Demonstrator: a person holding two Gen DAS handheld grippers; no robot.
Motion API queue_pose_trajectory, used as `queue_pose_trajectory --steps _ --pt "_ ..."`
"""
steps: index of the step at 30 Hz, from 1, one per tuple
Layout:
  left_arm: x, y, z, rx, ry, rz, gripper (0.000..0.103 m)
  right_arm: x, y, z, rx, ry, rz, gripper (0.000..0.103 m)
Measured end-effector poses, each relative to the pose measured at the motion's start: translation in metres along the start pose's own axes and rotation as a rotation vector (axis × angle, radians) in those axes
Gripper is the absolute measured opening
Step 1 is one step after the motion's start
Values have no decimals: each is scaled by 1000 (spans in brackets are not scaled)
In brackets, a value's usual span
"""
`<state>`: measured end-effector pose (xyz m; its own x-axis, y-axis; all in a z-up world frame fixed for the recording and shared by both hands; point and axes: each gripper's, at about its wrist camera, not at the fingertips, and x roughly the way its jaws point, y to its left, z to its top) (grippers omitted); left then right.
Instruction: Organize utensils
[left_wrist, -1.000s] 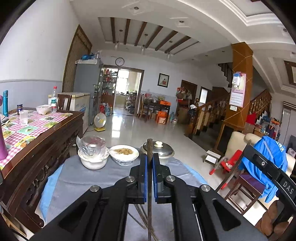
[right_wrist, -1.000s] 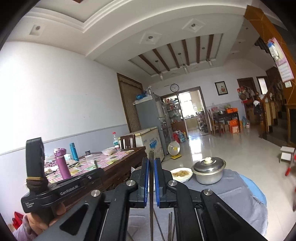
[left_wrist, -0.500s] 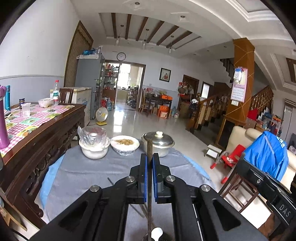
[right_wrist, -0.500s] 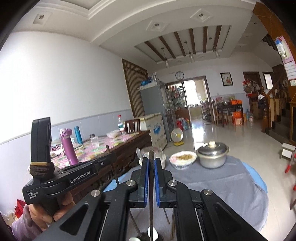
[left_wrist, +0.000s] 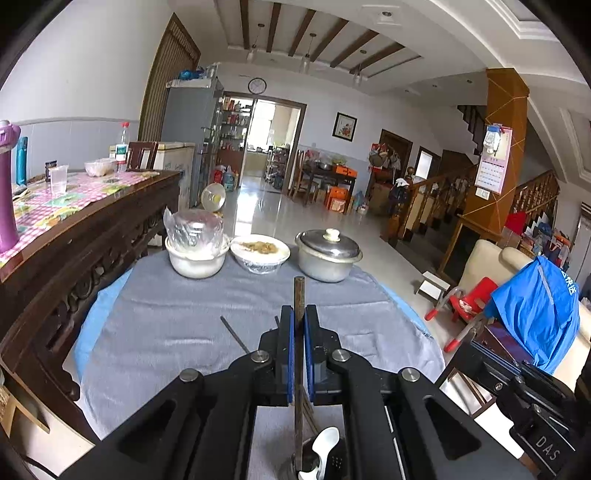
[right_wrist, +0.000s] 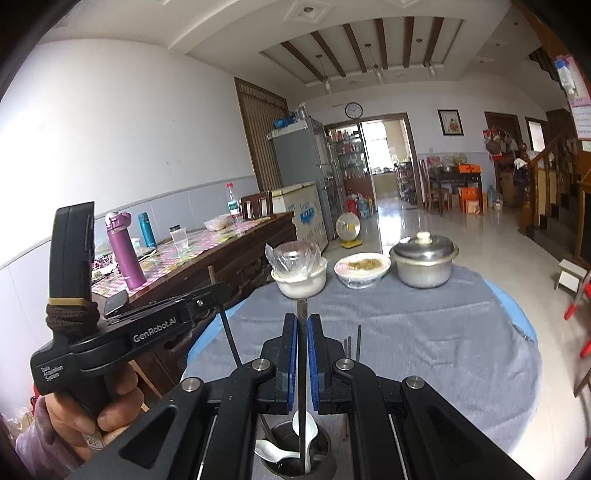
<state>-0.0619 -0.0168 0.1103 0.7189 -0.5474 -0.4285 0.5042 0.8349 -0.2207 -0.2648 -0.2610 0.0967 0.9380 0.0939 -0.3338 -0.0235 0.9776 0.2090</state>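
Grey cloth covered the round tabletop (right_wrist: 424, 332), and near its close edge a metal cup (right_wrist: 299, 458) was seen, with white spoons (right_wrist: 273, 450) lying in it. One dark chopstick (right_wrist: 302, 369) was pinched upright between the blue pads of the right hand-held gripper (right_wrist: 303, 328), its lower end reaching down into the cup. A second chopstick (left_wrist: 298, 332) was clamped the same way by the left hand-held gripper (left_wrist: 299, 321), directly above the cup (left_wrist: 306, 465), where a white spoon (left_wrist: 325, 446) showed. Whether that chopstick's tip touched the cup's inside could not be told.

More loose chopsticks (right_wrist: 357, 341) were left lying on the cloth just beyond the grippers. At the far edge of the tabletop three vessels were lined up: a white bowl covered with plastic film (right_wrist: 300, 275), a bowl of food (right_wrist: 362, 269) and a lidded metal pot (right_wrist: 424, 260). To the left, a dark wooden sideboard (right_wrist: 236, 258) with a checked cloth and a purple flask (right_wrist: 123, 251) was seen.
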Motion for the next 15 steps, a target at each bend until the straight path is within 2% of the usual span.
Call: queue_pose_trajectory --steps 7,15 --pt "5 7 -8 -13 44 -8 5 9 -11 -6 48 42 -12 8" --pt "2 14 -8 -28 49 -45 8 13 -16 -6 91 63 17 10"
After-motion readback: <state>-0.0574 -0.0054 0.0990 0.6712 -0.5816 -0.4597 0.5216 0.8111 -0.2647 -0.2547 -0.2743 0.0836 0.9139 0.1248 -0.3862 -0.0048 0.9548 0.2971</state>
